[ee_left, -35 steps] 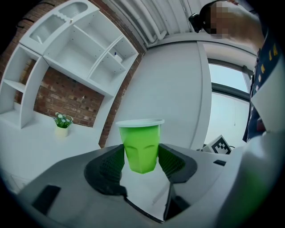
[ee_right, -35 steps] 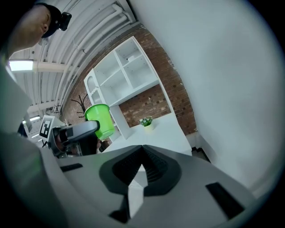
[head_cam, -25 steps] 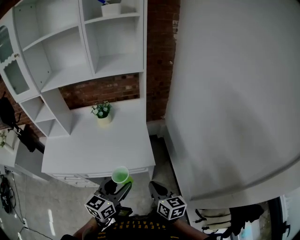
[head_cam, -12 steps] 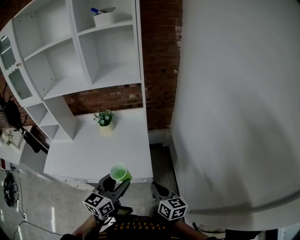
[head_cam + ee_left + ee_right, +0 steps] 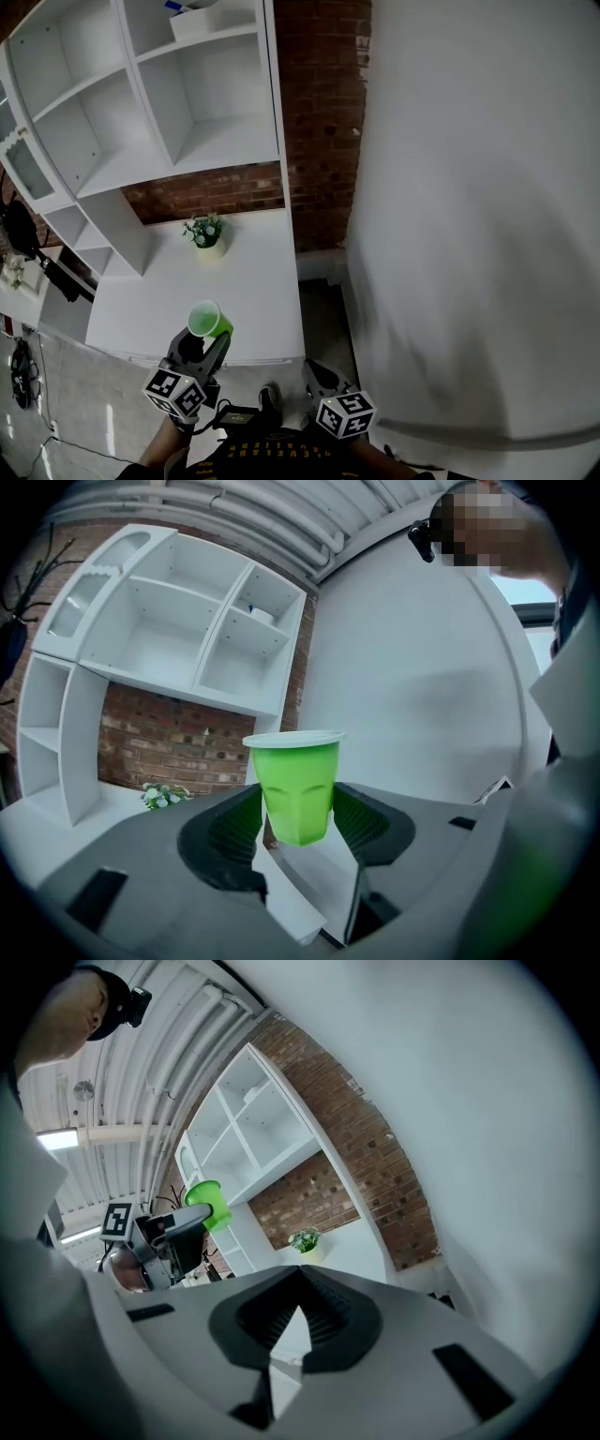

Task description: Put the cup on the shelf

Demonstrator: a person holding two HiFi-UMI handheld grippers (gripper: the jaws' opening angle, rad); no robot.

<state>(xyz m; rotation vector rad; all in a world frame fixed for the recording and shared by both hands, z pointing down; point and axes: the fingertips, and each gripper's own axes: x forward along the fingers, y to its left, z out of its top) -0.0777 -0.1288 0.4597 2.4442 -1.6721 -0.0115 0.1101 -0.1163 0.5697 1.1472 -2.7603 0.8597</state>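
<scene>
Home room: white shelving (image 5: 216, 141), brick wall (image 5: 319, 112)

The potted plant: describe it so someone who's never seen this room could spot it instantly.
Find the white shelf unit on the brick wall, then the white desk beneath it. At the desk's back edge stands a small pale pot of green leaves and white flowers, the only item visible there.

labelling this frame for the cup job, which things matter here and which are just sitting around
Part of the job: green cup, held in the left gripper; white shelf unit.
Just around: potted plant on the desk; white box on an upper shelf; right gripper, shut and empty.
</scene>
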